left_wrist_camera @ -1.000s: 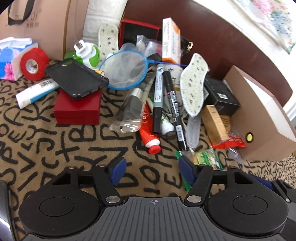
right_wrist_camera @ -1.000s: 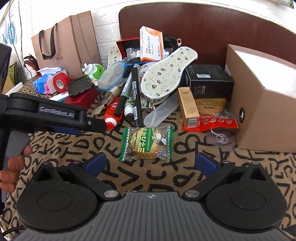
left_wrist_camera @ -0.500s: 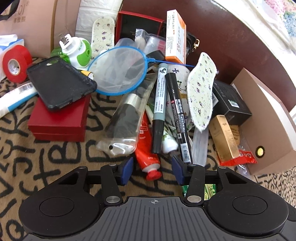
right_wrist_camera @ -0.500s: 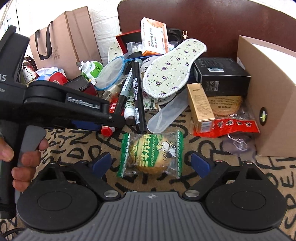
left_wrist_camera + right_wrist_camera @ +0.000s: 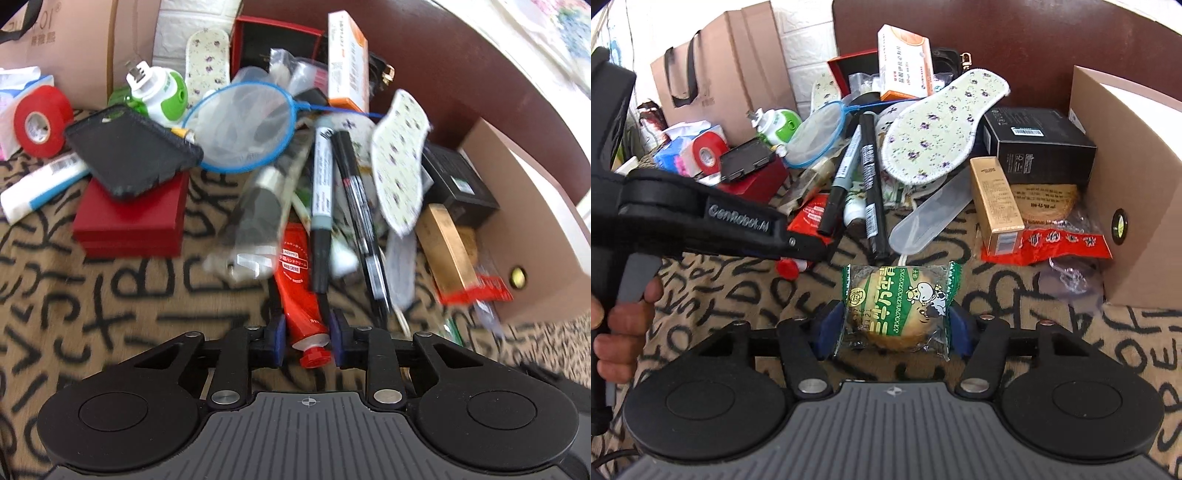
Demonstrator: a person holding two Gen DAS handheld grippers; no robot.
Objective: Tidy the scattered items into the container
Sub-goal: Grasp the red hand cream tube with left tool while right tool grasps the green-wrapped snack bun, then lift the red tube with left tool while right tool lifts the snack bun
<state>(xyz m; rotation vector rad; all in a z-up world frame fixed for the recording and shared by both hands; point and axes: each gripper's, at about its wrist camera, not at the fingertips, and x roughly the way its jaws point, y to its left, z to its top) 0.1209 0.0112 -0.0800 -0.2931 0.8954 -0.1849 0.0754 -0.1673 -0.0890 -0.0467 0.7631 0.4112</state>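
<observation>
My left gripper [image 5: 306, 341] is shut on the cap end of a red hand-cream tube [image 5: 301, 291] that lies on the patterned cloth. In the right wrist view the left gripper body [image 5: 701, 221] reaches in from the left over that tube [image 5: 809, 218]. My right gripper [image 5: 892, 328] is shut on a green-wrapped biscuit packet [image 5: 897, 306], pads pressing both sides. The brown cardboard box [image 5: 1126, 206], the container, stands at the right; it also shows in the left wrist view [image 5: 535, 236].
A pile of items lies behind: two markers [image 5: 325, 199], a floral insole [image 5: 938, 129], a blue net [image 5: 243, 129], a red box [image 5: 133, 218] with a black phone case [image 5: 129, 151], red tape [image 5: 38, 125], a black box [image 5: 1034, 144], a gold box [image 5: 995, 203], a paper bag [image 5: 716, 70].
Both grippers moved forward and closed. The left one closed on the red tube's cap end. The right one closed on the biscuit packet.
</observation>
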